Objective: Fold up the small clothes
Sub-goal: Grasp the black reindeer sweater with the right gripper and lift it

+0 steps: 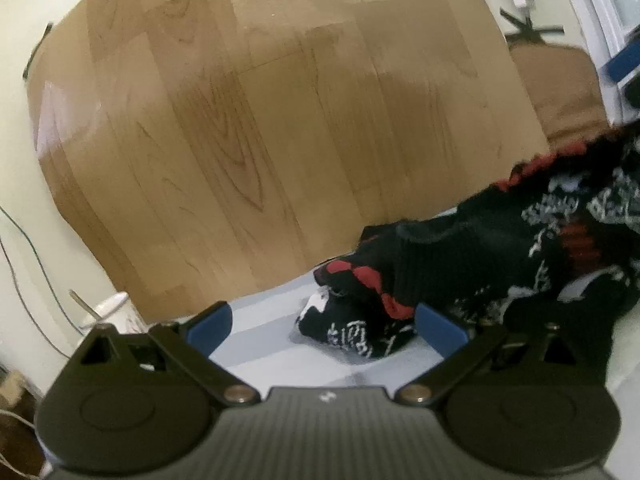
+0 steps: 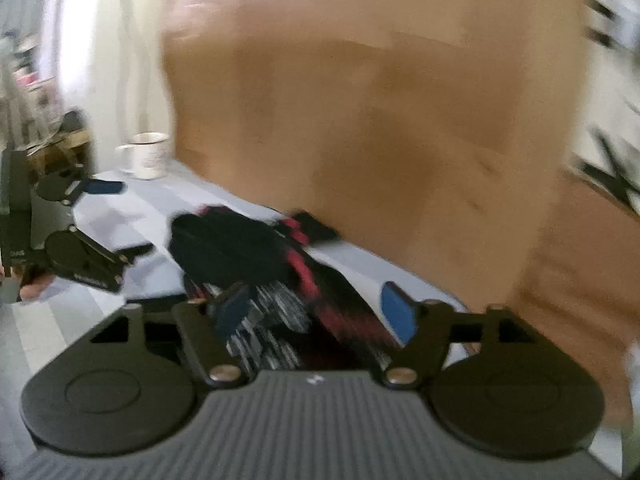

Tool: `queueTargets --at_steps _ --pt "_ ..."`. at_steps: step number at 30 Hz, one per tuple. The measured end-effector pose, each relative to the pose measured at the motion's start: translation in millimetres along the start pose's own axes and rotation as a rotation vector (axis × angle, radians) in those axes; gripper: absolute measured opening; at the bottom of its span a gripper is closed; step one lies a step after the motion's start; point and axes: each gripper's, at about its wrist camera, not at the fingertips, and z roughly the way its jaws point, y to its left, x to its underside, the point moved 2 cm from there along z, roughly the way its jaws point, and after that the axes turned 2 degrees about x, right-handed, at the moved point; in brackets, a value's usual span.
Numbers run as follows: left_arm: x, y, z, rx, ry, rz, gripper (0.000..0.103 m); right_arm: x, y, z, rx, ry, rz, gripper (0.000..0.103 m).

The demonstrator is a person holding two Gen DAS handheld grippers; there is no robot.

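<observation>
A pale striped bench [image 1: 256,316] is shown set against a wood-patterned backdrop [image 1: 248,128], with a white mug [image 2: 147,155] standing at its far edge.

Left wrist view: the left gripper [image 1: 326,326] is seen with its fingers released and nothing between them. The black, red and white patterned garment [image 1: 460,264] lies bunched on the bench, just ahead and to the right of the blue pads.

Right wrist view (blurred): the right gripper [image 2: 316,312] is seen spread wide above the garment, which lies beneath the fingers; no grasp can be made out.

The garment is judged to be only partly folded. A good fold is favoured if an outer edge is pinched, not the bunched middle, and the layers are laid flat before release.
</observation>
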Motion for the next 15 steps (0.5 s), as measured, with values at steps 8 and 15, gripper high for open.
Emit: queueTargets --at_steps 8,15 --pt "-6.4 -8.8 12.8 0.065 -0.015 0.053 0.101 -14.8 8.3 132.5 -0.048 0.239 -0.111 0.075" --pt "-3.8 -43.8 31.2 0.106 -0.089 0.268 0.091 -16.2 -3.5 73.4 -0.012 0.128 -0.074 0.009"
